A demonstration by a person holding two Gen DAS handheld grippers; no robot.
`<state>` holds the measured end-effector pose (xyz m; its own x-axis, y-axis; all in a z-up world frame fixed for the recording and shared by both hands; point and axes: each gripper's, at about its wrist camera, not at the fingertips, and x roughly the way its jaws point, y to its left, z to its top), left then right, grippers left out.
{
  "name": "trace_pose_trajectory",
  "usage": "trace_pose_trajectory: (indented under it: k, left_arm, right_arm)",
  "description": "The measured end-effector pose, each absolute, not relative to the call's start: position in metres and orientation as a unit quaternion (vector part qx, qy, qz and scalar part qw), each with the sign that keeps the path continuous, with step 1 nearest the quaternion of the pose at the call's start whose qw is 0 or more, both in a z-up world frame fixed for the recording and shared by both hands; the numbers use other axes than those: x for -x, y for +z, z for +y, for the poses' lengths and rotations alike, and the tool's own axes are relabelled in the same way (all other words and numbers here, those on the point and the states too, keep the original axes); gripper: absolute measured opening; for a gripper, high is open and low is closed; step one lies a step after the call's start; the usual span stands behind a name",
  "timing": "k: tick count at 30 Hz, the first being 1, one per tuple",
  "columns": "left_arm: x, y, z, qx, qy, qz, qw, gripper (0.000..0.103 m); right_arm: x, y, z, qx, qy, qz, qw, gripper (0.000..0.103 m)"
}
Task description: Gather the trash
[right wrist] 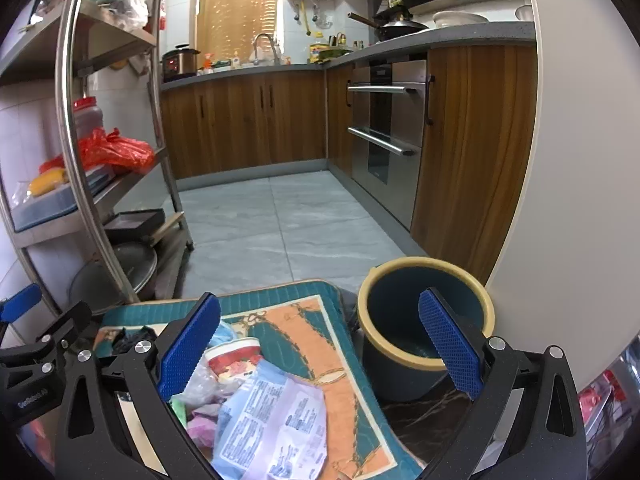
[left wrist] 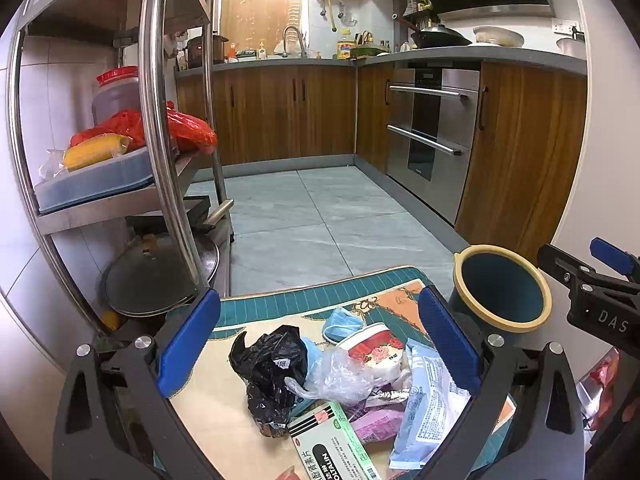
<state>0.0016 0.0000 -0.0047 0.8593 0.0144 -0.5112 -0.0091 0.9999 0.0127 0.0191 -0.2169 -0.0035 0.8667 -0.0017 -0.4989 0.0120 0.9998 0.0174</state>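
Observation:
A heap of trash lies on a patterned mat [left wrist: 280, 304] [right wrist: 312, 320]: a crumpled black bag [left wrist: 272, 368], a clear plastic bag [left wrist: 340, 376], a red-and-white cup [left wrist: 372, 344] [right wrist: 236, 356], a blue face mask [left wrist: 340, 320], a pale blue wrapper [left wrist: 424, 404] [right wrist: 276, 420] and a green-edged box [left wrist: 340, 444]. A blue bin with a cream rim [left wrist: 500, 288] [right wrist: 424, 312] stands at the mat's right. My left gripper [left wrist: 320, 344] hangs open above the heap, holding nothing. My right gripper [right wrist: 320, 344] is open too, between the heap and the bin.
A steel rack [left wrist: 156, 120] [right wrist: 76, 140] with pots, a tray and a red bag stands on the left. Grey tiled floor [left wrist: 328, 216] stretches to wooden cabinets and an oven [left wrist: 432, 132]. A white wall [right wrist: 580, 180] rises at the right.

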Motion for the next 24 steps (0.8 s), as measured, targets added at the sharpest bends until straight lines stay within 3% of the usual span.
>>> trace_pose_trajectory:
  k: [24]
  left_arm:
    - [-0.0041, -0.0082, 0.0012, -0.001, 0.006, 0.271, 0.963, 0.098]
  right_arm:
    - [-0.0187, -0.0045, -0.2165, -0.007, -0.002, 0.257, 0.966, 0.099]
